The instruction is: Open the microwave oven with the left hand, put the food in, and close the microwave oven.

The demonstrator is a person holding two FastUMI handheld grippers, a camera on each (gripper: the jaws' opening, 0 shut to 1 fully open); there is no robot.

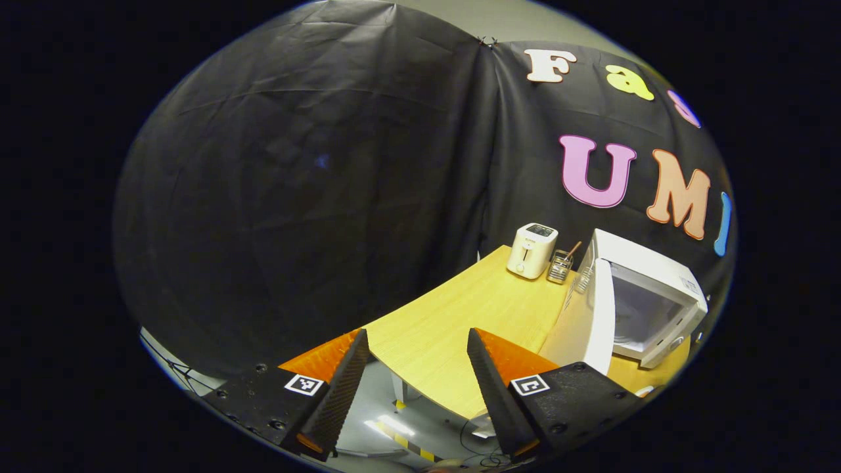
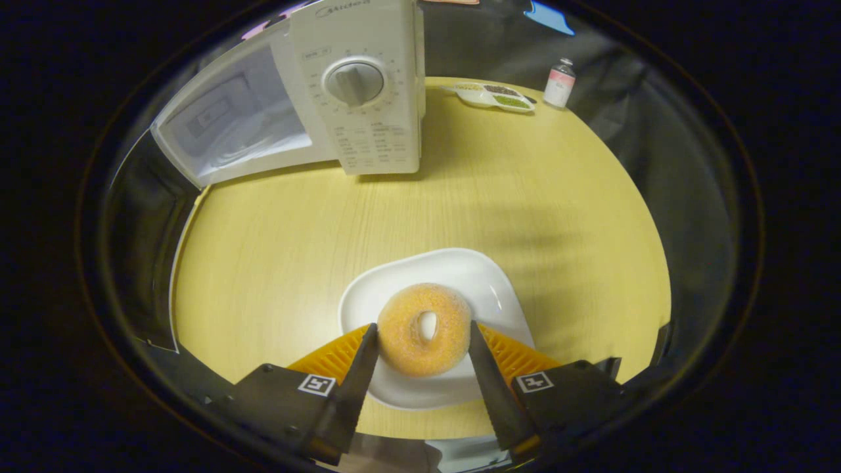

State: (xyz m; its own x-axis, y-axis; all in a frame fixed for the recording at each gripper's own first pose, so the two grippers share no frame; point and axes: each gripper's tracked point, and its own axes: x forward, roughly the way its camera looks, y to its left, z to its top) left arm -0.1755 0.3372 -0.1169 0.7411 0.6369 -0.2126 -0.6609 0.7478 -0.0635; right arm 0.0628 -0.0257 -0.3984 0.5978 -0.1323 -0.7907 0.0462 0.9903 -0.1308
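In the left gripper view, the left gripper (image 1: 415, 341) hangs in the air off the near corner of the table (image 1: 460, 315), its two fingers spread wide with nothing between them. On the wooden table stands one microwave oven (image 1: 647, 299), white, its door (image 1: 585, 325) swung open toward the camera so the pale cavity shows. Just behind the microwave, toward the wall, stands one white toaster (image 1: 531, 249), and between toaster and microwave sits one small wire holder (image 1: 560, 266) with a stick-like utensil in it. The table is pale wood with a rounded edge; black cloth walls close in the booth behind it, and a grey floor with a strip of striped tape (image 1: 410, 447) lies below the table edge.

In the right gripper view, the right gripper (image 2: 424, 338) is low over one white plate (image 2: 433, 322), which lies on the table in front of the microwave. One sugared doughnut (image 2: 424, 335) rests on the plate, and the two fingers stand on either side of it, at its edges; whether they press it I cannot tell. The microwave has one round dial (image 2: 355, 82) on its control panel, and its open door stands to the panel's left. Behind the microwave's right side, near the table's far edge, lie one shallow divided dish (image 2: 493, 96) and, just beside it, one small bottle (image 2: 560, 82).
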